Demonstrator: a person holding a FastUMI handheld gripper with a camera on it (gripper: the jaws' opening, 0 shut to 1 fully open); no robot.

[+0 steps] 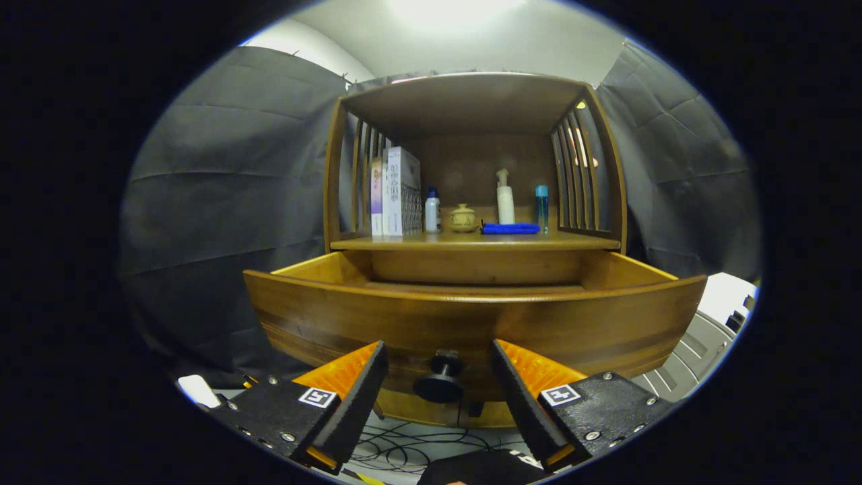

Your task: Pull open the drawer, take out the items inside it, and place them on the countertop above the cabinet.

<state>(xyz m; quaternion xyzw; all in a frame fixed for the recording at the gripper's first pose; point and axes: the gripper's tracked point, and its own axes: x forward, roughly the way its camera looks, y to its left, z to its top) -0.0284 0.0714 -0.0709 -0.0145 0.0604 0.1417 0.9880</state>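
- The gripper (439, 357) has its two fingers spread apart, holding nothing; the round dark knob (441, 379) of the drawer sits in the gap between them, touching neither finger.
- The curved-front brown wooden drawer (475, 316) stands pulled out from the wooden cabinet, just ahead of the fingertips; its inner floor is hidden behind the front panel, so what lies inside cannot be told.
- Above the drawer runs the wooden countertop (471, 241) of the cabinet, an open shelf with slatted side walls.
- On the countertop, from one side to the other: tall white and pink boxes (397, 192) standing upright, a small white bottle with a blue cap (432, 212), a squat tan ceramic jar with a lid (463, 219), a white pump bottle (505, 199), a flat blue folded cloth (510, 228) lying in front of it, and a slim blue bottle (541, 205).
- Dark cables (411, 448) lie on the surface below the drawer, between the fingers.
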